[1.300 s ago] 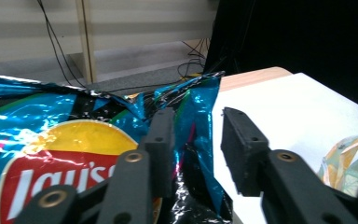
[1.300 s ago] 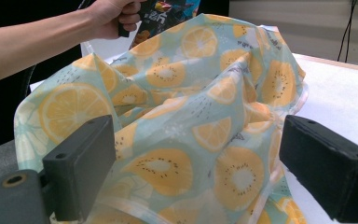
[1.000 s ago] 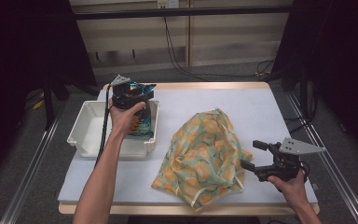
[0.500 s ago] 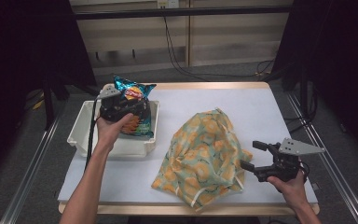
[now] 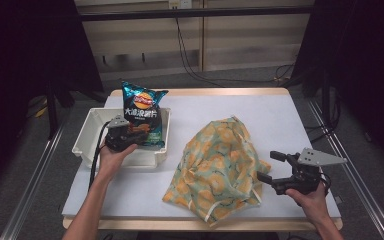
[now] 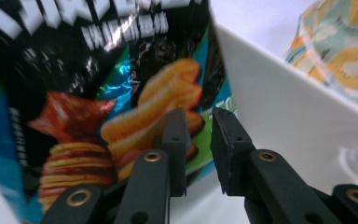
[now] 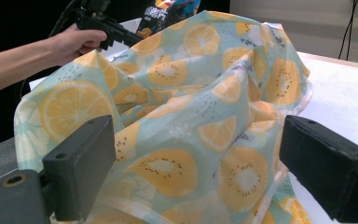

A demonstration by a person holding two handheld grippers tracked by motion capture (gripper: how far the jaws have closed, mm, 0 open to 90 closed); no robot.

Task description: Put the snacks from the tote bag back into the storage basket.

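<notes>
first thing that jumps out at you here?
The shiny blue chip bag standing upright in the white bin at the table's left, with the left gripper right at its lower front. Its jaws have just been closing, and in the left gripper view a narrow gap shows between them in front of the bag. Next, the fruit-print cloth bag heaped mid-table, with the right gripper open beside it.
</notes>
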